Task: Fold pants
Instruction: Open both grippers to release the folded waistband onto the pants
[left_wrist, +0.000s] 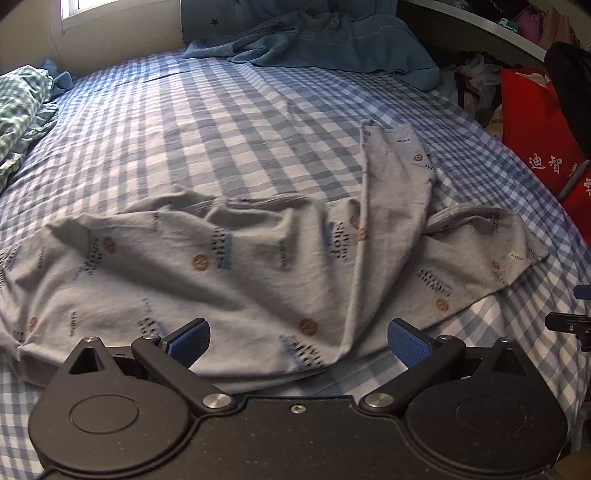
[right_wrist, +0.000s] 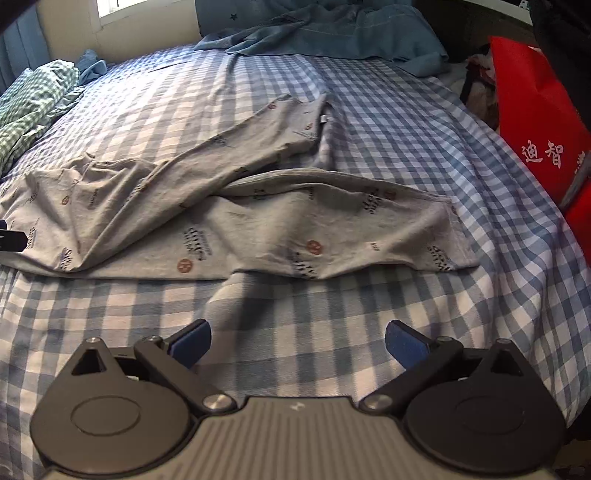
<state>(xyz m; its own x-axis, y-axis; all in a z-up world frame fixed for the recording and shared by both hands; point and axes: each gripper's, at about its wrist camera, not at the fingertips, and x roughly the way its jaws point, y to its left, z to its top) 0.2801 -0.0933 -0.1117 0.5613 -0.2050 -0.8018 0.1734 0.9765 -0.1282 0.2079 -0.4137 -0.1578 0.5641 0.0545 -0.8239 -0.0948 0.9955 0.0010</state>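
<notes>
One pair of pants (left_wrist: 229, 266) — soft grey knit, wrinkled, printed w/ dark lettering and small orange-brown round badges — lies spread on a bed sheet (left_wrist: 184, 122) of blue-and-white check cotton. Just ahead of the left gripper (left_wrist: 298, 341) the cloth bunches into ridges; its near hem sits right under the blue ribbed fingertips (left_wrist: 192, 339). 2 legs show: one runs forward and to the right of that gripper, up the bed; the other fans out lower right, ending in a flat cuff.

Left gripper is held low, pointing along the bed, jaws wide apart, nothing between them, fingers over the fabric edge. Right gripper (right_wrist: 297, 341) sits further back from the pants (right_wrist: 258, 229), over bare sheet (right_wrist: 406, 122), level and also gaping wide, empty. A soft fold of sheet rises in front of it, between its fingers and the pants' near edge. Whether either gripper touches cloth — can't tell.

Each gripper: 2 black linkage arms, 2 round black hubs, 2 blue pads.

Far ahead: 1 rumpled blue-grey blanket (left_wrist: 332, 40) at the head of the bed. Far left of the left gripper, 1 green-check bundle (left_wrist: 22, 107). To the right, off the bed, a glossy red bag (right_wrist: 535, 118) w/ white characters
</notes>
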